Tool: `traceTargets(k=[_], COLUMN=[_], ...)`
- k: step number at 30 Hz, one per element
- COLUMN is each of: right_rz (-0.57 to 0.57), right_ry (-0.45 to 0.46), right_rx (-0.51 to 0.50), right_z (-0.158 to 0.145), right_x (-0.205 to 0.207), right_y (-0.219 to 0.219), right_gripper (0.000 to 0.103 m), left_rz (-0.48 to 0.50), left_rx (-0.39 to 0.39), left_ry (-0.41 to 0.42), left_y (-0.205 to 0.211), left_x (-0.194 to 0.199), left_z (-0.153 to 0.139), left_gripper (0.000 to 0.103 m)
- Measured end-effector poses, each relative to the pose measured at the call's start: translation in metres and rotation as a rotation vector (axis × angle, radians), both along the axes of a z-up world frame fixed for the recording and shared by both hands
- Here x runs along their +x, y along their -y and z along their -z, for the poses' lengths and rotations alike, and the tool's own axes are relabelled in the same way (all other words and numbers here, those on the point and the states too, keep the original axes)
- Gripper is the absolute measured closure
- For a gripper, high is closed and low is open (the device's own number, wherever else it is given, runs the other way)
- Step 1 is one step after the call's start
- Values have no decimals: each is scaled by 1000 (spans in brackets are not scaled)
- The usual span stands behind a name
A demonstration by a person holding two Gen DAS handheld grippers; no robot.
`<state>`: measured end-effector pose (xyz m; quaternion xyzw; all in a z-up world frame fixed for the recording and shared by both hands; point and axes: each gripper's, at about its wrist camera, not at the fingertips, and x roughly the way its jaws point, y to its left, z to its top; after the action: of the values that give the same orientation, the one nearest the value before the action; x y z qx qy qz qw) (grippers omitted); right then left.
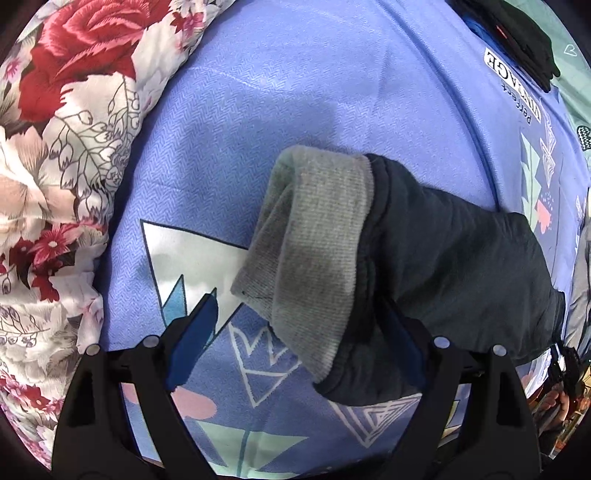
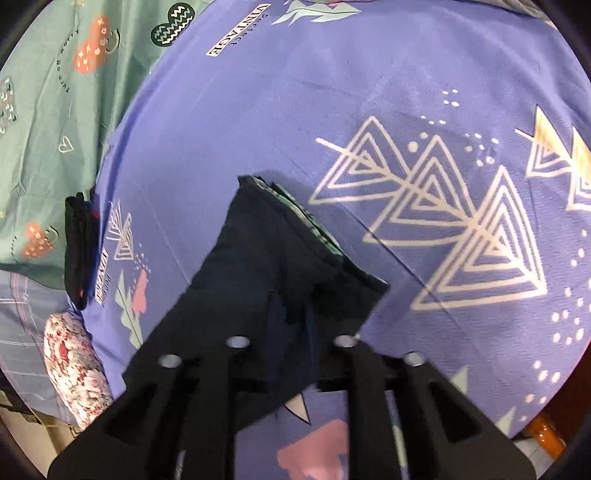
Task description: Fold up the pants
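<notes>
Low in the left wrist view, the left gripper (image 1: 299, 354) points straight down at the bed. Its two black fingers (image 1: 192, 332) stand wide apart. Between them lies the end of the pants (image 1: 443, 266), with a grey cuff (image 1: 314, 258) rolled back over the dark cloth. The right finger is partly hidden behind the dark cloth, so I cannot tell if it touches. The left finger touches nothing.

Under the pants is a blue sheet (image 1: 295, 92) with white triangles and pink shapes. Along the left edge of the frame is a flowery blanket (image 1: 66, 147) with red roses. In the upper right corner sits a black pile (image 1: 524, 33) of cloth on the sheet. Only this view shows the grey cuff.

At the bottom of the right wrist view, the right gripper (image 2: 291, 332) tilts down toward the bed. Its fingers are close together, with dark pants (image 2: 280, 266) cloth between them. The cloth there is dark and blurry, so I cannot tell if the pads pinch it. The pants reach up to the middle of the frame, and a green lining (image 2: 310, 218) peeks out along their right edge. Only this view shows that lining.

Farther off, on the left, a green sheet (image 2: 48, 110) meets the blue sheet (image 2: 332, 92). The black pile (image 2: 79, 243) sits at the left edge, and the flowery blanket (image 2: 74, 358) is at the lower left.
</notes>
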<state>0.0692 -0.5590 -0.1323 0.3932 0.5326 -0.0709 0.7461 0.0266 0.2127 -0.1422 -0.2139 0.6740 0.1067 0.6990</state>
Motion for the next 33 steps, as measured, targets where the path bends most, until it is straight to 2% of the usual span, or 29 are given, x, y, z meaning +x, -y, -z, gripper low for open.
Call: traceTargets(k=[1,3,4,5,7,10,12,14,16,18,20,21,22,23,26,28,30,31,33], right_rz=[-3,-5,-3,-10,-38,-97,-123,-120,-113,-124,-138,-145,-150,-159,-182,-175,-224,-249,-294], right_ry=[-3,-20,-32,-56,-52,24,37,-4,-72,-150,-184,-182,-177,-153,-60,4,52,50,9], right_rx=[-16,-36,-45,-82,-129,-186,-205,-207,-194,-238,-295,-329,-370,-449,-595,-593,-477,-424,-359], right_z=[-1,0,1,0,-11,-44,-59,-56,-37,-12,-3,-6,-12,-25,-56,-67,-63,-56,-34], right_x=[3,9,12,16,22,24,21,15,11,8,8,9,11,13,15,12,14,17,25], right_y=[-1,-2,-3,-4,-8,-19,-19,-8,-7,-10,-15,-19,-23,-29,-43,-45,-53,-59,-70], right_gripper=[70,70,82,98,100,100,100,100,100,95,81,75,61,58,58,58,60,64,66], left_rz=[1,0,0,-1,-3,-3,5,11,10,7,6,6,5,3,-3,5,12,14,24], left_rx=[1,-4,-7,-8,-6,0,3,6,10,6,14,17,20,19,10,10,13,8,4], left_ry=[4,14,13,9,-1,-9,-7,-2,0,-5,1,6,12,18,41,40,24,19,14], left_y=[1,2,4,5,6,8,9,11,13,11,9,2,-1,-3,-6,-4,-2,2,10], left_x=[1,2,0,1,-4,-5,-4,-2,-1,1,2,2,3,4,5,7,7,8,10], left_z=[-1,-3,-3,-2,1,6,6,5,5,6,3,1,-2,-4,-9,-8,-4,-2,4], left_gripper=[15,15,15,15,15,15,15,15,15,15,15,15,15,15,15,15,15,15,15])
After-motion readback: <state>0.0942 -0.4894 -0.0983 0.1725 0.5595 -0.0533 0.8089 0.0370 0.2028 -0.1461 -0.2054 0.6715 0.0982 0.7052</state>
